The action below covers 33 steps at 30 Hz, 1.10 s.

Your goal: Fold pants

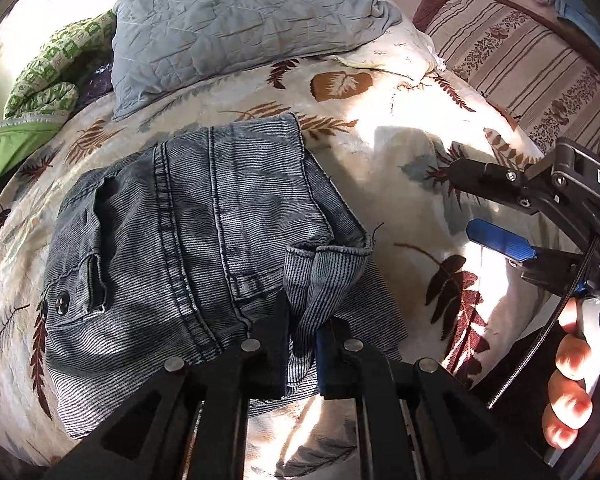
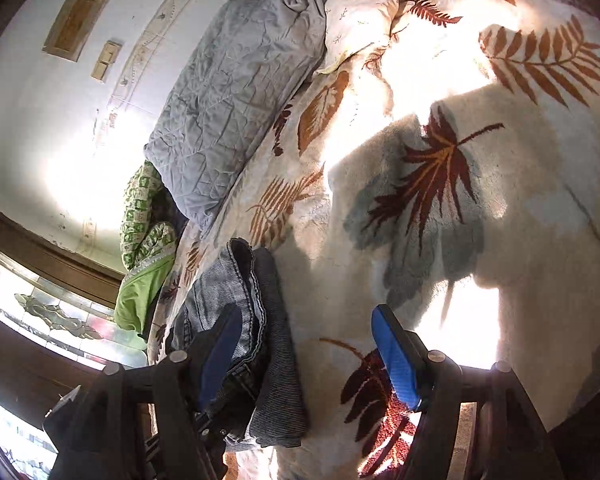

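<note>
In the left wrist view, the pants [image 1: 188, 216] are seen as a folded grey-blue denim stack filling the centre and lower left of the frame, lying on the leaf-patterned blanket [image 1: 380, 92] of a bed. The left tool [image 1: 304, 336], at the bottom centre, is clamped on a bunched hem of the pants, the fabric being pinched between its nearly closed jaws. At the right edge the right tool [image 1: 476, 204] is seen with its jaws apart and nothing between them, held by a hand [image 1: 572, 388] at the lower right. A grey pillow [image 1: 236, 24] lies at the top of the frame and a green cloth [image 1: 40, 80] at the upper left.

In the right wrist view, the pants [image 2: 236, 316] appear at the lower left, seen edge-on as stacked layers. The right tool [image 2: 308, 360] stands open at the bottom; its left pad lies in front of the stack's edge, but nothing is gripped.

The step in hand is judged to be laying the last fold. It would be done well if the pinched hem were carried fully over the stack and lowered flat before release, with the edges lined up. The open tool could be used to steady the layers so that none are dragged askew.
</note>
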### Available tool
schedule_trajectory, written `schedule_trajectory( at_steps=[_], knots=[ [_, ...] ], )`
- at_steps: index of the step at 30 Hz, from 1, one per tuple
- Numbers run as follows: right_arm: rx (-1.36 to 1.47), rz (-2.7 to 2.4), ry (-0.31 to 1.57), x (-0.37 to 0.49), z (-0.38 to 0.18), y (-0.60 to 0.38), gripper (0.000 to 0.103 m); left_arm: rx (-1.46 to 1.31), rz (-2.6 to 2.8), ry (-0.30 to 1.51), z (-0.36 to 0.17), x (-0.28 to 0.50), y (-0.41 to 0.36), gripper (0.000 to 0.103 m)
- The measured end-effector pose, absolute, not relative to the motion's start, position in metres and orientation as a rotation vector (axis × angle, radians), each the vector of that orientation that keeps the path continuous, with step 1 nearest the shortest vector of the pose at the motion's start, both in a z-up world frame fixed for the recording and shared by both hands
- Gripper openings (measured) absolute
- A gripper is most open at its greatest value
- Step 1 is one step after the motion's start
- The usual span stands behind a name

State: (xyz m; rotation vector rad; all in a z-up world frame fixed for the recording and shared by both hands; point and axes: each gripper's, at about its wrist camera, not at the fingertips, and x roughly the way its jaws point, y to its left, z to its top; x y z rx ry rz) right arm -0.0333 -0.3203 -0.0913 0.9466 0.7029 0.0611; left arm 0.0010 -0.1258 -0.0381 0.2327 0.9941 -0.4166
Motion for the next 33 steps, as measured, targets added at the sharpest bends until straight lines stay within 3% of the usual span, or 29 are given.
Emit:
schedule_trajectory(
  at_steps=[13, 18, 21, 24, 28, 33],
  knots=[
    [0.877, 0.15, 0.733, -0.021, -0.089, -0.292, 0.071, 0.108, -0.439, 0.928, -0.024, -0.001, -0.103, 0.007],
    [0.874, 0.134, 0.739, -0.02, -0.092, -0.292, 0.071, 0.234, -0.362, 0.751, -0.003, -0.016, -0.116, 0.007],
    [0.87, 0.126, 0.741, -0.019, -0.093, -0.291, 0.071, 0.343, -0.36, 0.857, -0.035, -0.007, -0.136, 0.007],
    [0.873, 0.115, 0.732, -0.02, -0.093, -0.294, 0.071, 0.403, -0.364, 0.877, -0.057, -0.009, -0.144, 0.013],
    [0.893, 0.093, 0.72, -0.023, -0.095, -0.303, 0.071, 0.329, -0.475, 0.88, -0.044, -0.013, -0.139, 0.045],
    [0.907, 0.082, 0.69, -0.027, -0.092, -0.309, 0.071, 0.127, -0.54, 0.859, -0.003, -0.025, -0.093, 0.052]
  ],
)
